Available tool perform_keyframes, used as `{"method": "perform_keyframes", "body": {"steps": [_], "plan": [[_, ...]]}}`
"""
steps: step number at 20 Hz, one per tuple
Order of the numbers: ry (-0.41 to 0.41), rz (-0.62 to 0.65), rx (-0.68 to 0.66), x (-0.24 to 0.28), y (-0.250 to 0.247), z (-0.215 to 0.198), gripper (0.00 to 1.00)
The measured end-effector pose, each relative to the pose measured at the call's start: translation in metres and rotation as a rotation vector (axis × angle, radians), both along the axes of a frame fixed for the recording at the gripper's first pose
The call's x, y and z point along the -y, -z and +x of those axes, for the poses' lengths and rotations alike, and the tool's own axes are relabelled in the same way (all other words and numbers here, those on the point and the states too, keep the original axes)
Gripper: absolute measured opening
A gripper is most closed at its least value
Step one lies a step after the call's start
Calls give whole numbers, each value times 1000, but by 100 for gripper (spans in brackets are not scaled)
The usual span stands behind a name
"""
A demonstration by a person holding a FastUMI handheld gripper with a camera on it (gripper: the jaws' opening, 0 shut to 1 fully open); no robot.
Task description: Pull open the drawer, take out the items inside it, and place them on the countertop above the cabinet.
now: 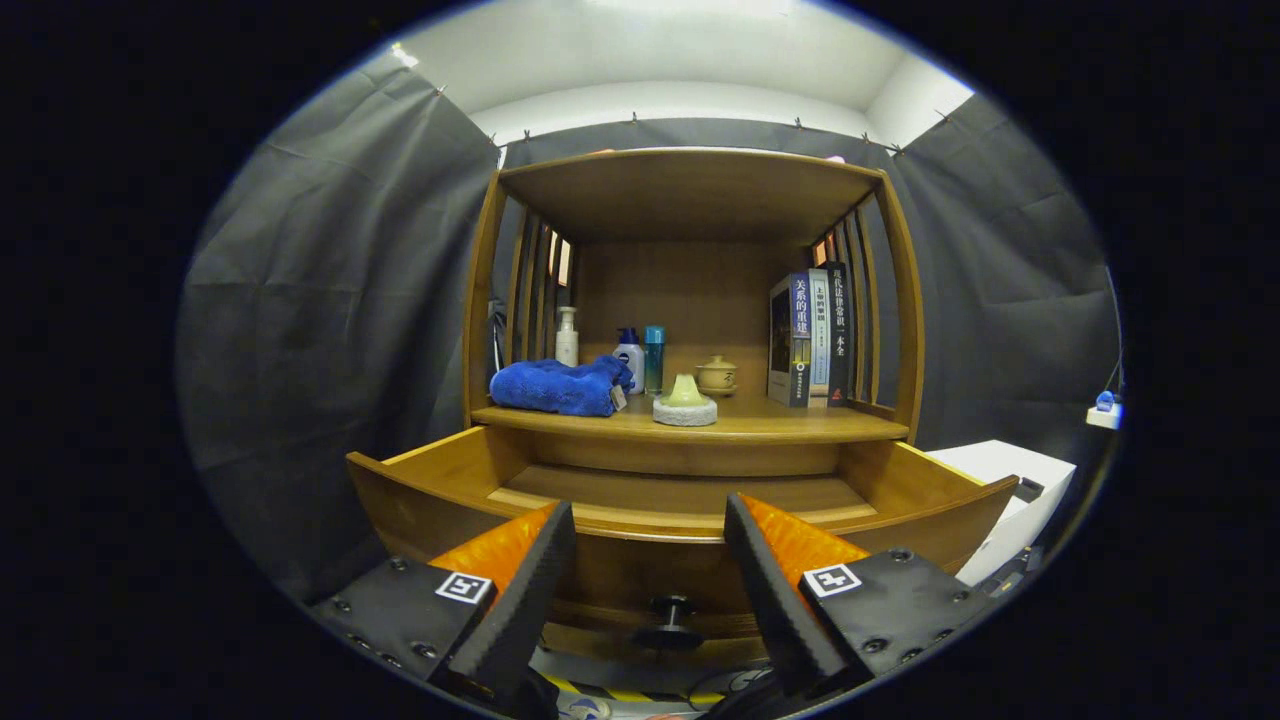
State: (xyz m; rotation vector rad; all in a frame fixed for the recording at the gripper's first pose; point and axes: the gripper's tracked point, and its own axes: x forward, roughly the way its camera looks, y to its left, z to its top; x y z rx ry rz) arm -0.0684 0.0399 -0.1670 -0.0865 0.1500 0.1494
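Gripper (650,560), lower centre: fingers wide apart, holding nothing. Drawer (640,525) pulled open, knob (672,608) between fingers. Countertop (780,420), mid-frame: blue towel (555,385), bottles, books (812,340).

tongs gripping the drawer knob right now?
No. The tongs are open, fingers spread apart in front of the pulled-out drawer, and the knob sits untouched in the gap between them.

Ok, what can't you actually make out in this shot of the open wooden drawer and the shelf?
- Open wooden drawer: its front floor, and any items there, hidden in the gripper view by its front wall and the open tool.
- Small pale lidded pot: too small to identify.
- White box beside the cabinet: cut off by the drawer's corner.
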Motion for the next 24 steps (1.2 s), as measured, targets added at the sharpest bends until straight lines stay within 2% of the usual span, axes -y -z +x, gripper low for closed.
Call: {"method": "perform_keyframes", "body": {"steps": [3, 7, 14, 18, 19, 24], "plan": [[-11, -18, 20, -1, 1, -14, 98], [-15, 1, -25, -1, 15, -25, 98], [5, 22, -107, 6, 45, -21, 97], [64, 187, -277, 15, 84, -18, 97], [64, 217, -280, 14, 82, -17, 96], [58, 139, -203, 17, 65, -14, 97]]}}
